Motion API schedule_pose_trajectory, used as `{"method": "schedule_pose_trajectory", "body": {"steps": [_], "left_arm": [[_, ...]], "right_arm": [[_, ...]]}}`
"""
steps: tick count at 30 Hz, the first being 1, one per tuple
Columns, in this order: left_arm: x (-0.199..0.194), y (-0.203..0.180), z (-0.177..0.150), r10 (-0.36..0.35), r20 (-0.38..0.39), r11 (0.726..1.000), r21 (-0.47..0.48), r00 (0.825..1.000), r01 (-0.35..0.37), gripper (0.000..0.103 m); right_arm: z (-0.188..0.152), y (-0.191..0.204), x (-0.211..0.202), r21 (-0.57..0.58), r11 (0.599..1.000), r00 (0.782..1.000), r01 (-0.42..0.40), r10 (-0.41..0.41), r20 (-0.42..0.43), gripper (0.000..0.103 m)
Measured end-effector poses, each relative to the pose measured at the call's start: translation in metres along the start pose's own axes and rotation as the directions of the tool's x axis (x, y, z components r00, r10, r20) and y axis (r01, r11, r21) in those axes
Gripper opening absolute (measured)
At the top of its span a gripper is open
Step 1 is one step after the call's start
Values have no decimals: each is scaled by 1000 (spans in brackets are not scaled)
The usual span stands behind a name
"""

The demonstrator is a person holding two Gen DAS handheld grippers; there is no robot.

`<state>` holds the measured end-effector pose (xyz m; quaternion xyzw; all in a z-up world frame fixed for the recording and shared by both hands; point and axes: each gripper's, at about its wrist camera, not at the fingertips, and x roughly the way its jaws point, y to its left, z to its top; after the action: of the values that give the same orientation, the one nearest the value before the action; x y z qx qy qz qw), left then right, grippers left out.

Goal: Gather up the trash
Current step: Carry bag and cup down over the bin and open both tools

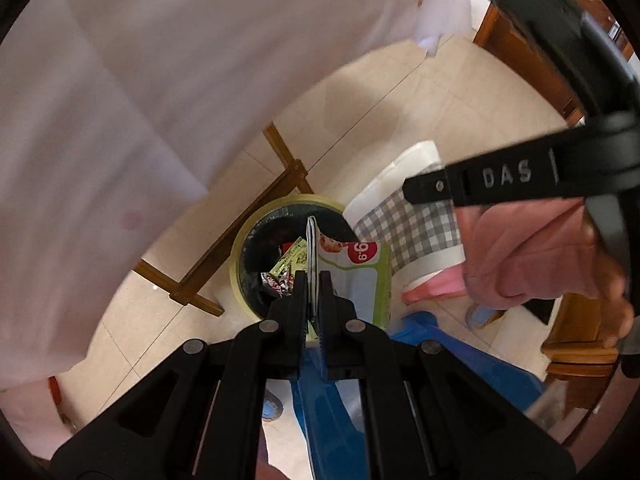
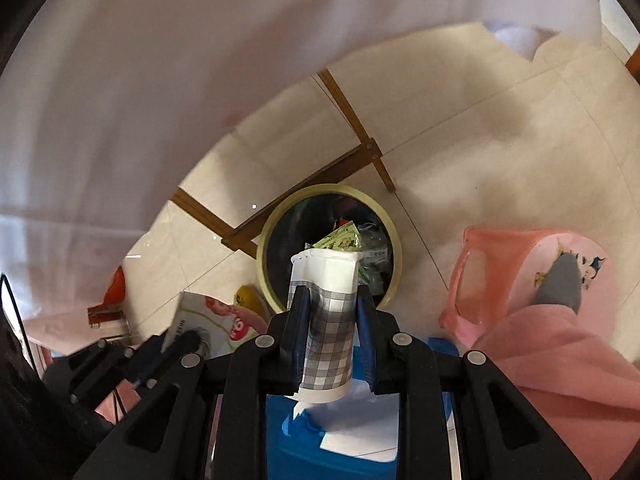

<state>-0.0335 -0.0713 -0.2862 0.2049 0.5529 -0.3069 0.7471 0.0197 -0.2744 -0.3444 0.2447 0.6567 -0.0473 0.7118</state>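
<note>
A round yellow-rimmed trash bin [image 1: 240, 248] [image 2: 394, 236] stands on the tiled floor, lined in black and holding several wrappers. My left gripper [image 1: 314, 280] is shut on the edge of a flat green and white snack package [image 1: 360, 268], hanging over the bin's near side. My right gripper [image 2: 330, 300] is shut on a squashed paper cup [image 2: 326, 308] with a grey check band, held sideways just above the bin's near rim. In the left wrist view the cup [image 1: 408, 216] shows at right beside the right gripper's black body [image 1: 520, 176]. In the right wrist view the package [image 2: 216, 320] shows at lower left.
A white tablecloth [image 1: 140, 100] hangs over the upper left of both views. A wooden table frame [image 2: 352, 128] stands on the floor behind the bin. A pink plastic stool [image 2: 520, 280] sits right of the bin, a blue one [image 2: 320, 440] below the grippers. A hand [image 1: 532, 256] holds the right gripper.
</note>
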Motion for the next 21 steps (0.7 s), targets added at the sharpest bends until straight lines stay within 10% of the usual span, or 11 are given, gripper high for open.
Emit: {"method": "schedule_pose_trajectory", "body": {"steps": [21], "left_arm": [[76,25,20,70,-83,997,-9,994,-71,3]], "right_arm": [[43,11,88,55,998,997,-39,42,-66,31]]}}
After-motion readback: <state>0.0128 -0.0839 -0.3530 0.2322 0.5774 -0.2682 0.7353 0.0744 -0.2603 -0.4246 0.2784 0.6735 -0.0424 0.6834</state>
